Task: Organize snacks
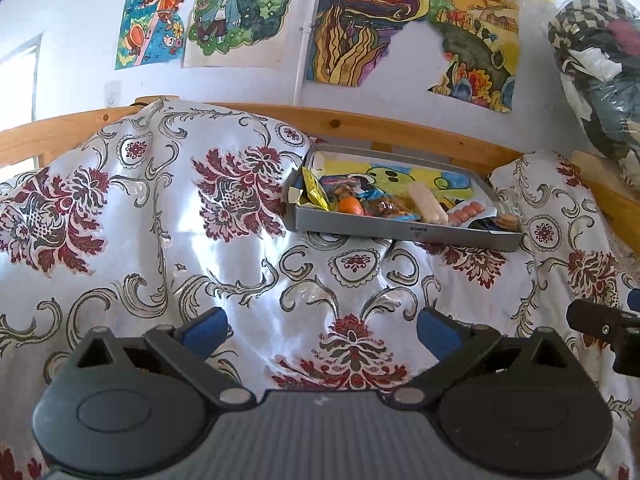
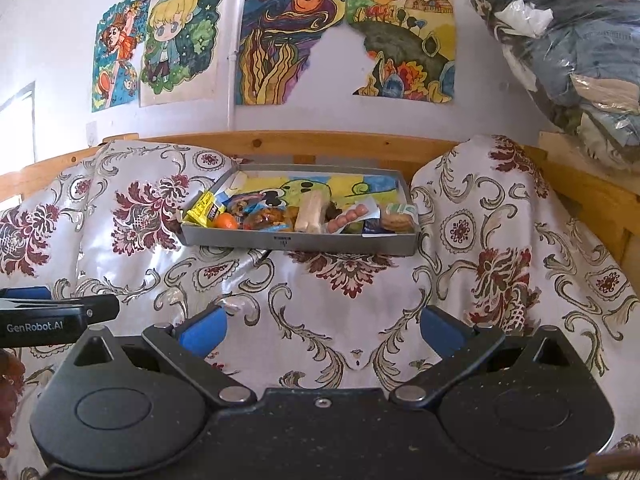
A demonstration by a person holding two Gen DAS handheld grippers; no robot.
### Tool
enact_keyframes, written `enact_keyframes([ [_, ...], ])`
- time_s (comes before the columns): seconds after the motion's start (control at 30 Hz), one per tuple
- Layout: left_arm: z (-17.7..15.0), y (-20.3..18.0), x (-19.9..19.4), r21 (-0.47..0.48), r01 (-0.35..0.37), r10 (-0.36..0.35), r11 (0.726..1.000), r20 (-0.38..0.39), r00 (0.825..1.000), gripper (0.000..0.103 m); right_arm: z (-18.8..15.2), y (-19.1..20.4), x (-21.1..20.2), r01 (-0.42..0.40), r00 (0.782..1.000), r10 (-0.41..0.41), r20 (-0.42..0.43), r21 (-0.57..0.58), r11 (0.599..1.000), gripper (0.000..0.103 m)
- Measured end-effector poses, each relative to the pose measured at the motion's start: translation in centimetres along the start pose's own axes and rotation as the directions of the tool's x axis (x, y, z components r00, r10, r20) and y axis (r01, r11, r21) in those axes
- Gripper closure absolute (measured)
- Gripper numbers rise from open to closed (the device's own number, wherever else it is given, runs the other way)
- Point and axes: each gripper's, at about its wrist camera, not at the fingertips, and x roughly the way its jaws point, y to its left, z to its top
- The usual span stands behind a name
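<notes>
Both grippers point(image 1: 322, 332) point(image 2: 322, 330) gape wide, empty; tray point(image 2: 296, 242) wall hides snack point(image 2: 276, 216) bottoms.

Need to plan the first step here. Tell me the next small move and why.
Probably bring the right tool forward toward the gray tray. Both it and the left tool are open, empty and well short of the tray, which sits on the floral cloth with the snacks, such as the orange and biscuits, crowded along its near edge.
</notes>
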Motion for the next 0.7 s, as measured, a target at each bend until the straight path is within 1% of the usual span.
enact_keyframes([
  [0.7,-0.27,-0.43,-0.11,0.014,0.001,-0.001,1.0,-0.013,1.0,0.001,-0.14,-0.17,0.08,-0.003,1.0,0.003,-0.009,0.007,1.0,0.001],
])
